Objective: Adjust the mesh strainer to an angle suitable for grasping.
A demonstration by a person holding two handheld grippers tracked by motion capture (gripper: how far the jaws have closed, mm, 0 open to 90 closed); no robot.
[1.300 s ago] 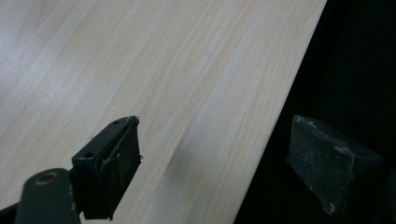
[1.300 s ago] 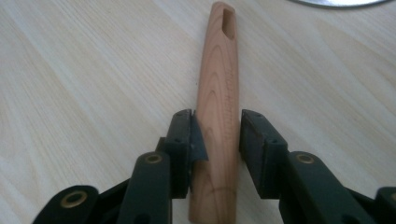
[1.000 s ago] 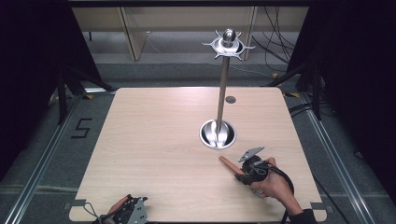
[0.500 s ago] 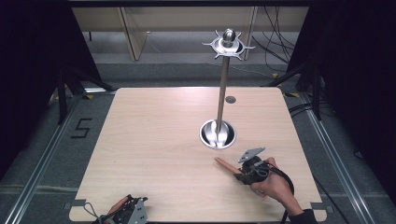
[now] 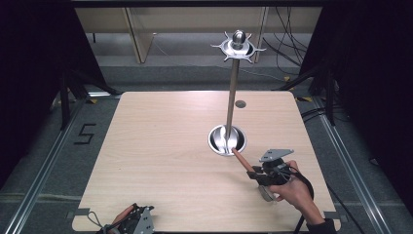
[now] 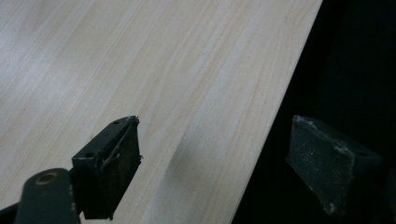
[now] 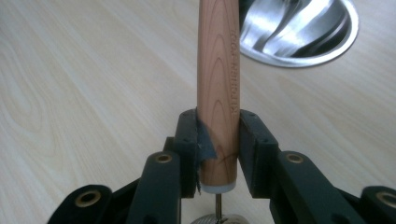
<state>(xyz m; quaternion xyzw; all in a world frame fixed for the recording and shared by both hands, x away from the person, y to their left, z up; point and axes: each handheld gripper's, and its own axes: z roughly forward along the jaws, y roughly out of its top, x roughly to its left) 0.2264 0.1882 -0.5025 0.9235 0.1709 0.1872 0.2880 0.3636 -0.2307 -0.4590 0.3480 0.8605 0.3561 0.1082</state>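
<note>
A utensil with a wooden handle [image 5: 242,160] [image 7: 218,84] is clamped in my right gripper [image 5: 258,174] [image 7: 218,149] at the near right of the table. The jaws are shut on the handle's lower end, close to its white collar. The handle's free tip points at, and nearly reaches, the round steel base [image 5: 227,140] [image 7: 299,28] of a tall stand. The utensil's metal head [image 5: 267,192] sits under the person's hand. My left gripper [image 5: 136,222] [image 6: 215,154] is at the near left table edge, open, with nothing between its jaws.
From the base, the stand's pole [image 5: 233,92] rises to a hooked metal disc [image 5: 238,46]. A small grey grommet [image 5: 240,104] lies behind the base. The wooden table [image 5: 160,146] drops off to dark floor rails on both sides.
My right gripper has shifted slightly away from the person, bringing the handle's tip up to the rim of the stand's base. The left gripper has stayed put.
</note>
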